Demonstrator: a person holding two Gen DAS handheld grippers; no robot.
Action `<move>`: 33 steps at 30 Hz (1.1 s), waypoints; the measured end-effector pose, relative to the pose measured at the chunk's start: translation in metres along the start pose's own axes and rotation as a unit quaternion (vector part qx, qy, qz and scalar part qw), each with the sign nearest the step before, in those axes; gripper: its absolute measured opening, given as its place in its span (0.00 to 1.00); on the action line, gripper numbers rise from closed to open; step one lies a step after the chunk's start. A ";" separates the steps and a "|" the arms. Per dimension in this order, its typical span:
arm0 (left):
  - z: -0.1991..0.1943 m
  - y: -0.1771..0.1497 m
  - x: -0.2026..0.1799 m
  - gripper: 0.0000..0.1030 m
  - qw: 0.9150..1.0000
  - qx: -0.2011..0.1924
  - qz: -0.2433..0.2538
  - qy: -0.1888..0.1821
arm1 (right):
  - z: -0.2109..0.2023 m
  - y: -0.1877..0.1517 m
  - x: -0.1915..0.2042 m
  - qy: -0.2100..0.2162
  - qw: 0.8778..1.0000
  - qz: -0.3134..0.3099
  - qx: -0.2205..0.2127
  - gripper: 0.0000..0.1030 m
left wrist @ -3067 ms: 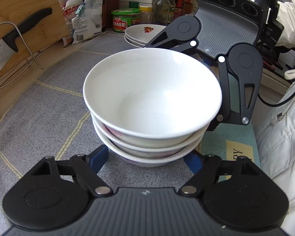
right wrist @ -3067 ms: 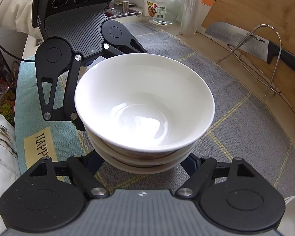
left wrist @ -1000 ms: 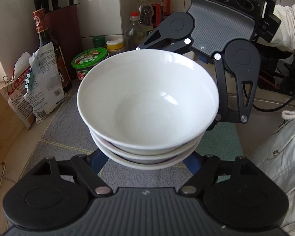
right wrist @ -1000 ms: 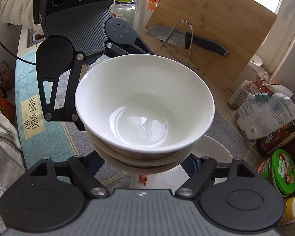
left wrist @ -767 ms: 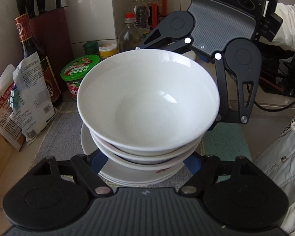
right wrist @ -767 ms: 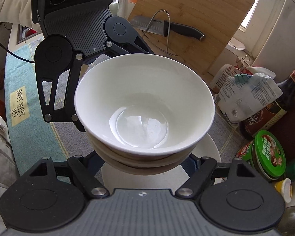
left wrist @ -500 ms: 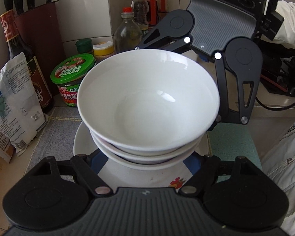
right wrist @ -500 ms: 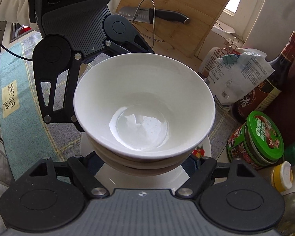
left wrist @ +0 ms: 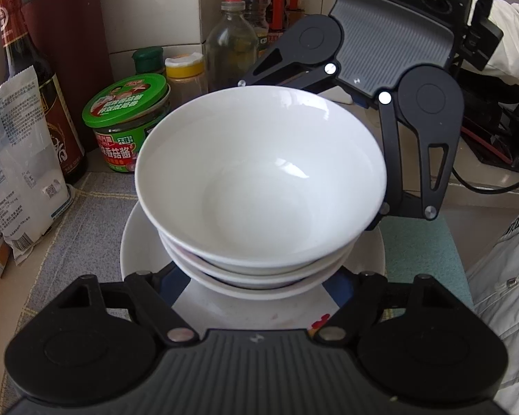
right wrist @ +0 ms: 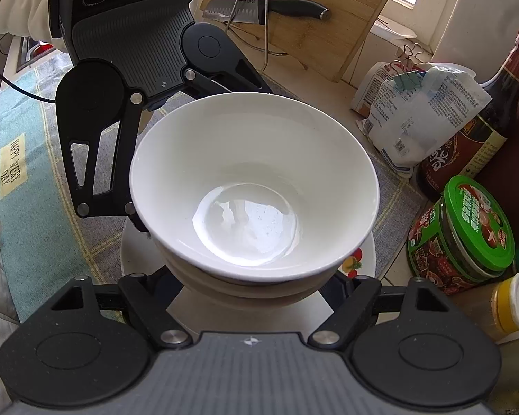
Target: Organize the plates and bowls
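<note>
The bench (left wrist: 97, 162) carries a grey checked cloth mat (left wrist: 69, 238), and on it lies a round white plate with a small red flower print (left wrist: 138, 242), flat side up. Directly over the plate sits a stack of three white round ceramic bowls (left wrist: 259, 180), mouths facing up, stack axis upright; whether its foot touches the plate is hidden. The left hand-held gripper (left wrist: 256, 285) clamps the bottom bowl from the near side, its blue pads against the bowl's wall. The right hand-held gripper (right wrist: 256, 285) pinches the same stack from the opposite side. Beside the plate stands a green-lidded sauce jar (left wrist: 128, 121).
</note>
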State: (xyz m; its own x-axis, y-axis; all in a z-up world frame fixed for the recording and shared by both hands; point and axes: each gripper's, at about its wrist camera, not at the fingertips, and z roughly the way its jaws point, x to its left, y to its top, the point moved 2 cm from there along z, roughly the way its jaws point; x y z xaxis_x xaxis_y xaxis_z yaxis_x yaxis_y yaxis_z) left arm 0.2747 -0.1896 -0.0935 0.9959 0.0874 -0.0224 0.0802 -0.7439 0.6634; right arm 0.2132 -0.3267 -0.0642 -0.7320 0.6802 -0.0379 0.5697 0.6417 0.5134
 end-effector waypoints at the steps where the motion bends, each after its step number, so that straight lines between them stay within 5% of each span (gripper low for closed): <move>1: 0.000 0.000 0.000 0.79 1.000 0.000 -0.001 -0.001 | 0.001 0.000 0.000 0.001 1.000 0.000 0.001 0.82; 8: 0.005 -0.002 -0.001 0.80 1.000 0.003 0.000 0.006 | 0.008 -0.001 0.001 -0.005 1.000 -0.001 0.011 0.84; 11: 0.003 -0.001 -0.004 0.83 1.000 0.001 0.011 0.022 | 0.000 -0.001 -0.002 -0.001 1.000 0.013 -0.009 0.97; 14: -0.002 -0.001 -0.005 0.91 0.999 -0.002 0.014 0.033 | -0.007 0.000 -0.002 -0.014 1.000 0.009 -0.020 1.00; 21: -0.029 -0.015 -0.013 0.93 0.994 -0.025 -0.031 0.097 | -0.015 -0.006 0.003 -0.042 0.999 0.005 -0.016 1.00; 25: -0.063 -0.026 -0.029 0.98 0.983 -0.082 -0.071 0.150 | -0.029 -0.005 0.012 -0.061 0.998 0.020 -0.025 1.00; 30: -0.106 -0.034 -0.051 0.99 0.952 -0.164 -0.113 0.234 | -0.047 0.001 0.032 -0.131 0.986 0.097 -0.033 1.00; 33: -0.114 -0.033 -0.052 0.99 0.935 -0.138 -0.175 0.275 | -0.061 0.007 0.055 -0.168 0.969 0.172 -0.051 1.00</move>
State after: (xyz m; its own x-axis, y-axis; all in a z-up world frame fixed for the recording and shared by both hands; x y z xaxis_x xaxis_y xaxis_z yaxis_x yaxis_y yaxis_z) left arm 0.2153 -0.0941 -0.0286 0.7331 0.6772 0.0626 0.3085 -0.4131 0.8568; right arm 0.1536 -0.3067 -0.0103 -0.3322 0.9358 -0.1182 0.7061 0.3297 0.6267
